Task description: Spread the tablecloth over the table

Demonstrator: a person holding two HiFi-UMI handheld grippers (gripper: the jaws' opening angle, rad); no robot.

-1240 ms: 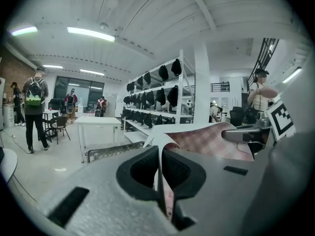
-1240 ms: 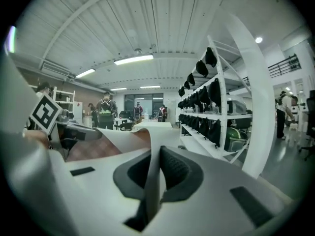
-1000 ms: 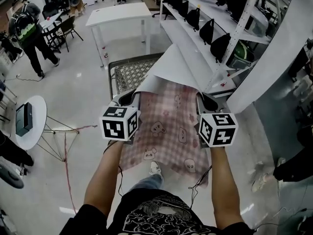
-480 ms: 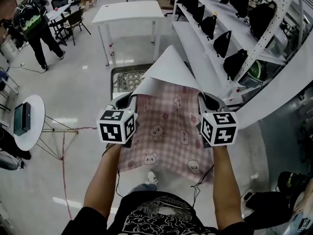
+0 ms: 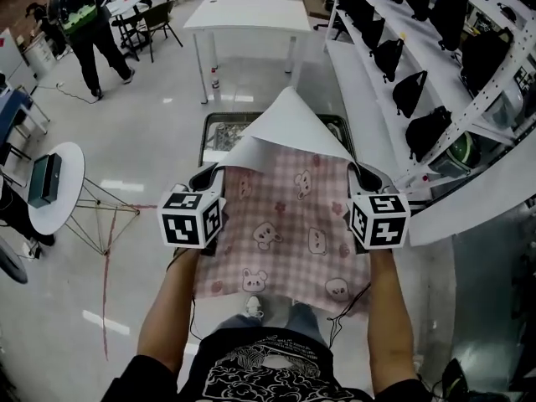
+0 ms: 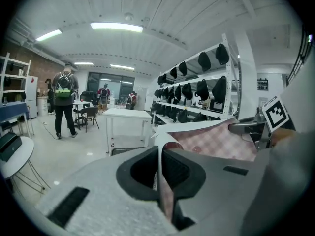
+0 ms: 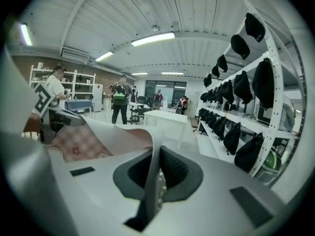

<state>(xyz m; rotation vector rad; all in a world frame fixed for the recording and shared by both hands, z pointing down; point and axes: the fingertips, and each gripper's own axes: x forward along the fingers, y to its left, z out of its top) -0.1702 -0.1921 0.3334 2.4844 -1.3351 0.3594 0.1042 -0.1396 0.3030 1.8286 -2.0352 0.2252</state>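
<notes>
The left gripper (image 5: 211, 177) and right gripper (image 5: 362, 177) are each clenched on one side edge of the tablecloth (image 5: 289, 224). The cloth hangs stretched between them, clear of the floor (its far corner is folded back, white underside up). Keep both grips level and the span taut, and shake the fold out before lowering. Compared with a second ago, the white table (image 5: 251, 13) ahead appears nearer, and both grips are unchanged.

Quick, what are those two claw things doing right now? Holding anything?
Left gripper: jaws closed on one side edge of the pink tablecloth.
Right gripper: jaws closed on the tablecloth's other side edge.
</notes>
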